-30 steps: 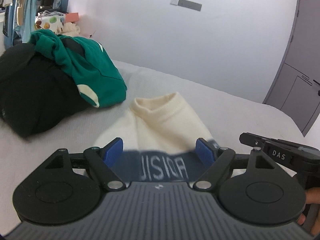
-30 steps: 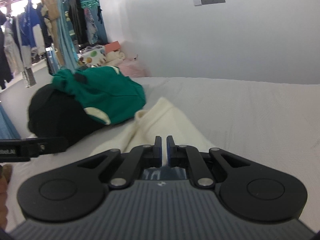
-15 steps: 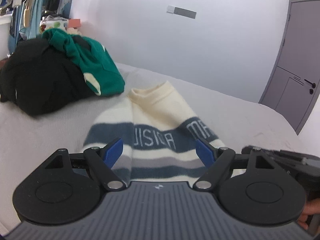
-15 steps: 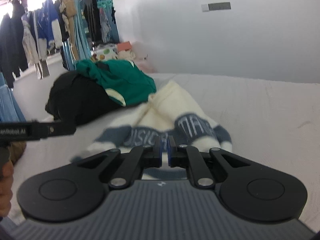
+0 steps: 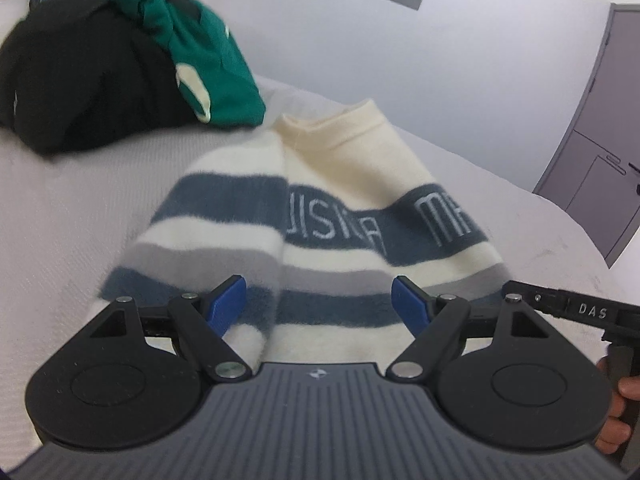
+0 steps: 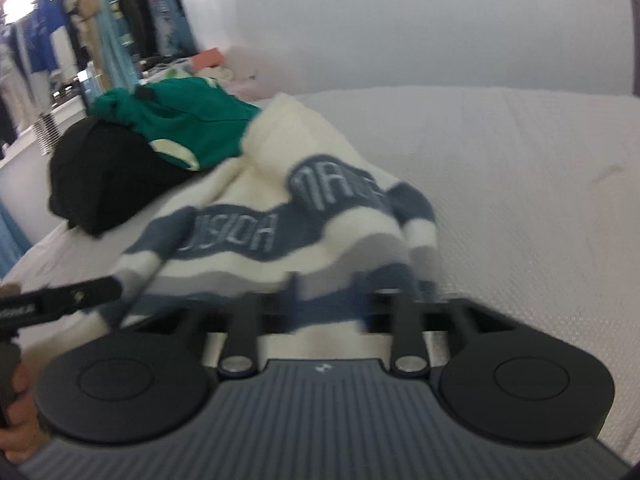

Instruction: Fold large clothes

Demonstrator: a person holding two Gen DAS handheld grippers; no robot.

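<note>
left gripper [image 5: 319, 307] jaws are standing wide apart w/ nothing gripped, blue pads either side of the striped sweater [image 5: 332, 216] lying under them. right gripper [image 6: 325, 300] jaws are blurred, have just been opening, now abt half apart; sweater hem is sitting btwn them but not pinched. sweater, cream w/ navy and grey bands and white lettering, is lying folded on the bed [image 5: 60, 216], neck end pointing away. bed cover is pale grey, textured. a black garment [image 5: 80, 80] w/ a green garment [image 5: 208, 68] on top is sitting at the far left of the bed. white wall [image 5: 440, 60] is running behind, grey door [image 5: 600, 160] at right, hanging clothes [image 6: 48, 52] far left.
</note>
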